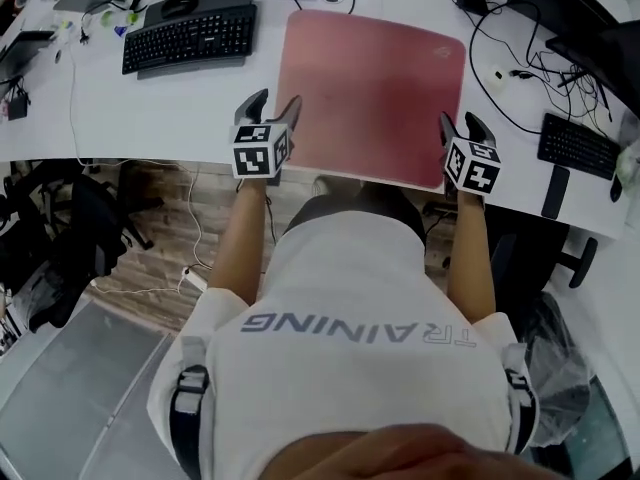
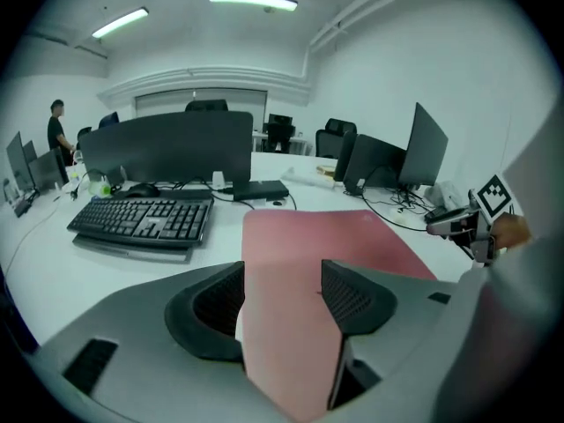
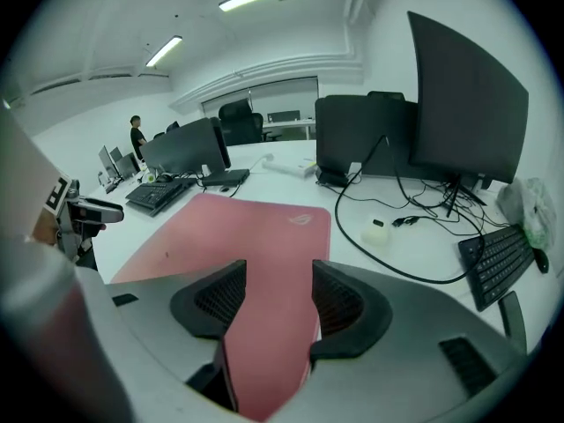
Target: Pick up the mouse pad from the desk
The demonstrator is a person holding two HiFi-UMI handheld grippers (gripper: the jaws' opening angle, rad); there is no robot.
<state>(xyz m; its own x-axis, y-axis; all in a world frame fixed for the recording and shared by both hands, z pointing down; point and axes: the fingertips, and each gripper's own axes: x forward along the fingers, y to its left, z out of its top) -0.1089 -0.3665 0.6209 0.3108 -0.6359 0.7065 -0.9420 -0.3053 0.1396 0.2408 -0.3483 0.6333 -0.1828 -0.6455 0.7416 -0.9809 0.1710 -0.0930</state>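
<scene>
Facing the curved white desk (image 1: 180,118), you have the mouse pad (image 1: 375,93) straight ahead, lying flat with its near edge at the desk's rim, possibly a touch over it. That placement looks useful: a thin mat flat on a desk gives jaws nothing to bite except at an exposed edge.

The pad is large, dusty pink, rectangular with rounded corners, with a faint logo at its far right corner. The surface is smooth and unwrinkled, with nothing resting on it.

Your left gripper (image 1: 274,103) sits at the near left corner and your right gripper (image 1: 462,123) at the near right corner, a spread that suits a wide, floppy sheet. Both point down and forward. Each gripper's jaws stand well apart, with pink mat showing in the gap; neither grips it yet.

A black keyboard (image 1: 190,36) lies left of the pad, loose cables (image 1: 490,58) to its right, both clear of it.
</scene>
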